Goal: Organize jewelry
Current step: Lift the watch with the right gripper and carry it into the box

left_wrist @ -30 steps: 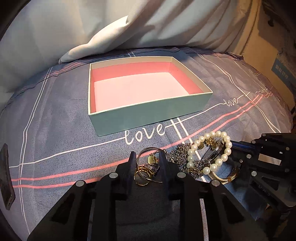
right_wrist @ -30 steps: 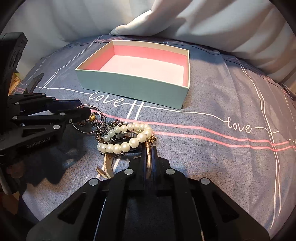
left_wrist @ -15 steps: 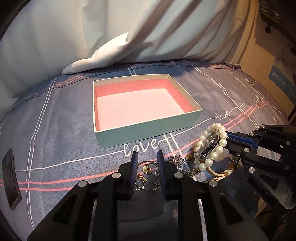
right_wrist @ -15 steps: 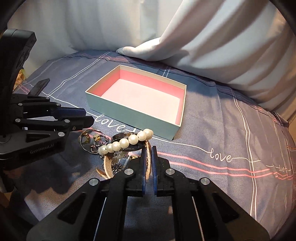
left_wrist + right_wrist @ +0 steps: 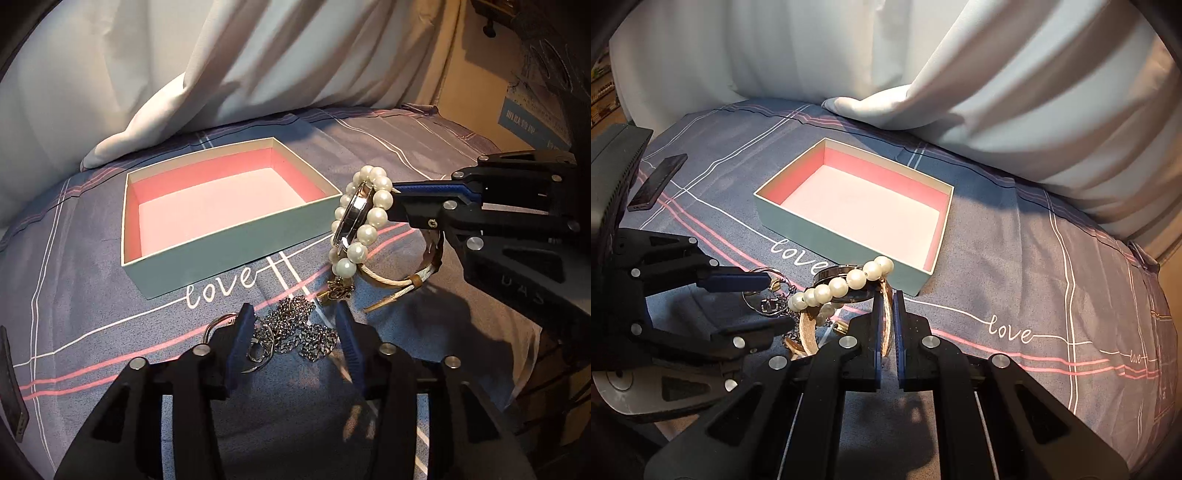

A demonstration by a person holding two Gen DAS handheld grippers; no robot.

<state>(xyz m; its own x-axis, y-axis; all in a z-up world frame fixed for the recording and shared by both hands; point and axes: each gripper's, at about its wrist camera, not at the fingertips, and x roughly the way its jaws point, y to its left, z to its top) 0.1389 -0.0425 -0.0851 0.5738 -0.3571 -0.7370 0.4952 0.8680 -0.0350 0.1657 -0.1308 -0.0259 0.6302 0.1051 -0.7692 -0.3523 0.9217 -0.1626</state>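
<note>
A teal box point(image 5: 236, 254) with a pink inside stands open on the bed, also seen from the right wrist point(image 5: 849, 243). My right gripper point(image 5: 886, 295) is shut on the tan strap of a watch point(image 5: 354, 218). A pearl bracelet point(image 5: 369, 221) is looped round the watch, and both hang clear of the bed. From the left wrist view the right gripper point(image 5: 397, 201) reaches in from the right. My left gripper point(image 5: 293, 317) is opening low over the bed. A silver chain point(image 5: 303, 332) and metal rings point(image 5: 255, 343) lie loose between its fingers, with no pad pressing on them.
The grey-blue bedsheet point(image 5: 1034, 258) carries pink and white lines and the word love. A white curtain point(image 5: 258, 74) drapes onto the bed behind the box. A dark phone point(image 5: 657, 181) lies at the left edge. A cardboard carton point(image 5: 532, 122) stands at the far right.
My left gripper's jaws have spread and let go of the rings, which now lie on the sheet. My right gripper has lifted the watch and pearls off the bed.
</note>
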